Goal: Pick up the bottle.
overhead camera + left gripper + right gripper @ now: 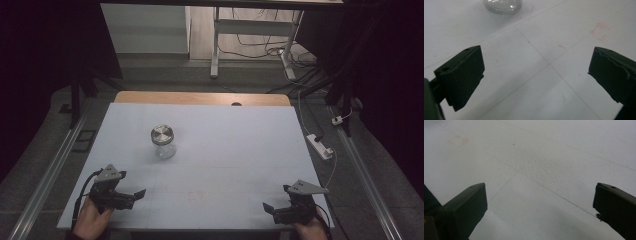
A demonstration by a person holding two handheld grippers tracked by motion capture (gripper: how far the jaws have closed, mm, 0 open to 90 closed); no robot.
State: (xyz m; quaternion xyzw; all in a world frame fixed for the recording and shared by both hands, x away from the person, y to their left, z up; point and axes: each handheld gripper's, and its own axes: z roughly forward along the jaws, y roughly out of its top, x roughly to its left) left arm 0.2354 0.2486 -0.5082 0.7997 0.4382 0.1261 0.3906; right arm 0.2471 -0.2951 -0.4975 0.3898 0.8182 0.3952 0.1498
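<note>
1. Near edge of the tabletop (240,150): left gripper (131,196) at the near-left corner, held in a hand (92,220), jaws spread wide w/ nothing between them. In the left gripper view only bare white surface sits between the two black jaws.
2. Right gripper (272,210) at the near-right corner, jaws also wide apart and empty; the right gripper view shows bare surface w/ thin ruled lines between them.
3. Faint red square mark (599,31) on the tabletop between the two grippers, near the front.
4. Farther in, left of centre: small glass jar (163,142) w/ a round metal lid (162,134), standing upright. Well apart from both grippers, closer to the left one; its clear base (502,5) peeks in at the top of the left gripper view.
5. Handling, as a guess: glass is rigid but fragile and slick, prob. light since it looks empty. Smooth rounded body could slip in a pinch or tip if nudged.
6. Best hold, I'd judge: clamp across the body below the lid w/ one gripper, jaws level, moderate squeeze; lid rim suits the other gripper if it needs twisting.
7. Beyond: wooden edge (200,98) at the far end, then floor w/ cables.
</note>
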